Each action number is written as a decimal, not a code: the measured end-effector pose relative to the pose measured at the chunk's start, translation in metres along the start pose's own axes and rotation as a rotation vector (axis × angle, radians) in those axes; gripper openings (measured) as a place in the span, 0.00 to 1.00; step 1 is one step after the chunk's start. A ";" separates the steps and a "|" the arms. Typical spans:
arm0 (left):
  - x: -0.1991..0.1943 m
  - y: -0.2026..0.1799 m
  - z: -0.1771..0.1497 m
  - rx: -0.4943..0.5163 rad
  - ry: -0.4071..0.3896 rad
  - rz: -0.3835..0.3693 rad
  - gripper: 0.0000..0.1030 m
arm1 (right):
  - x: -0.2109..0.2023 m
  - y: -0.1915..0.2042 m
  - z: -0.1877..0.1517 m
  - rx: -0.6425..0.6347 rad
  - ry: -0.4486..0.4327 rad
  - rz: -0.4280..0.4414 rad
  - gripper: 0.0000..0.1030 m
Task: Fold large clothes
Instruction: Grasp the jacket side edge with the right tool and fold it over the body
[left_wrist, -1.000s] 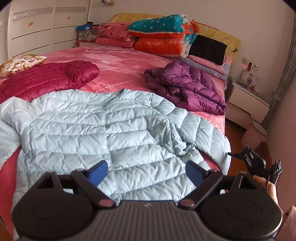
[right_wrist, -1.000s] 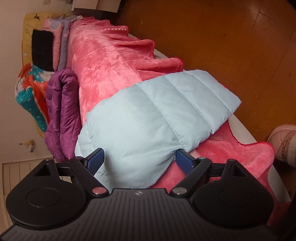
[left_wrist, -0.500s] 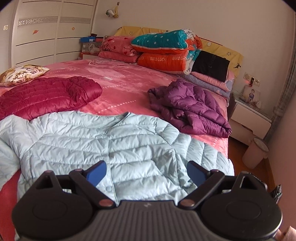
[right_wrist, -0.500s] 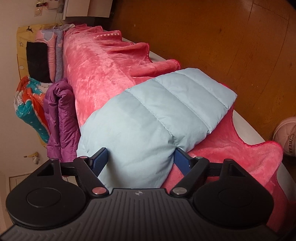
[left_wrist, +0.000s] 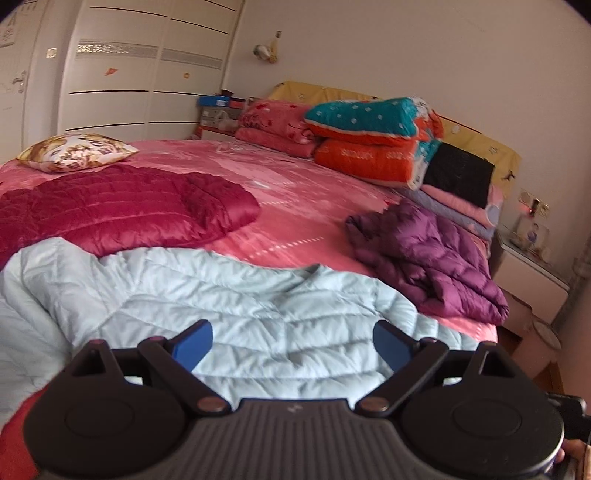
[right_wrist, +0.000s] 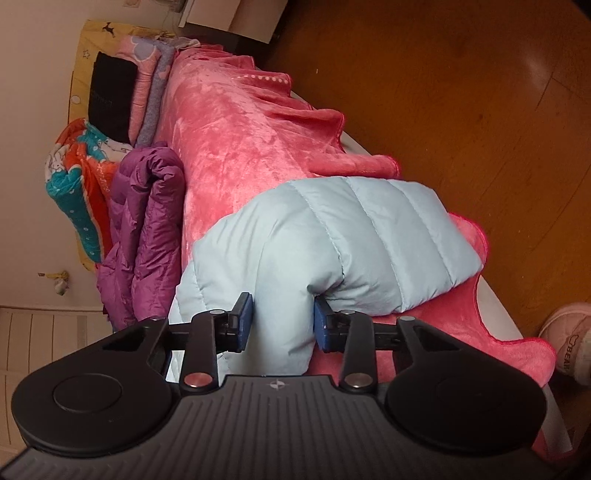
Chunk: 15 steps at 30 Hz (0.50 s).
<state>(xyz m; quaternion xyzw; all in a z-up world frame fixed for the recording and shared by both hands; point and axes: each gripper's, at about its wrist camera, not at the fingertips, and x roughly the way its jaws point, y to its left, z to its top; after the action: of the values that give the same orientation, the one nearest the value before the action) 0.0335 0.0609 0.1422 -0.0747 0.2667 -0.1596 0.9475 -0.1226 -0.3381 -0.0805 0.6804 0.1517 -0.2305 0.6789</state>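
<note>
Pinching a fold of the pale blue jacket (right_wrist: 332, 236) in the right gripper (right_wrist: 282, 321), seen only from its own camera, while holding the left gripper (left_wrist: 291, 345) spread wide above the garment.

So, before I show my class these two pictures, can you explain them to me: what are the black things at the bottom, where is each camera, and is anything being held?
No robot here: a person holds a two-finger gripper in each hand, and a fisheye camera on each looks forward along its fingers. The left wrist view shows the left gripper open above a light blue puffer jacket spread on the pink bed, beside a crimson quilted jacket and a crumpled purple jacket. The right wrist view is turned sideways: the right gripper pinches the blue jacket's sleeve at the bed's edge.
</note>
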 end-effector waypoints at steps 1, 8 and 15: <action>0.001 0.007 0.002 -0.013 -0.007 0.007 0.91 | -0.002 0.005 0.000 -0.031 -0.015 -0.004 0.38; 0.009 0.050 0.003 -0.123 -0.019 0.053 0.91 | -0.020 0.064 -0.014 -0.355 -0.124 -0.004 0.31; 0.018 0.080 -0.003 -0.188 0.003 0.068 0.91 | -0.033 0.117 -0.043 -0.612 -0.166 0.044 0.28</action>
<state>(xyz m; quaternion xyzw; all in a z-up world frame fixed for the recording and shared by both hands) 0.0674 0.1295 0.1124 -0.1542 0.2844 -0.1018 0.9407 -0.0854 -0.2953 0.0354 0.4264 0.1432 -0.2140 0.8671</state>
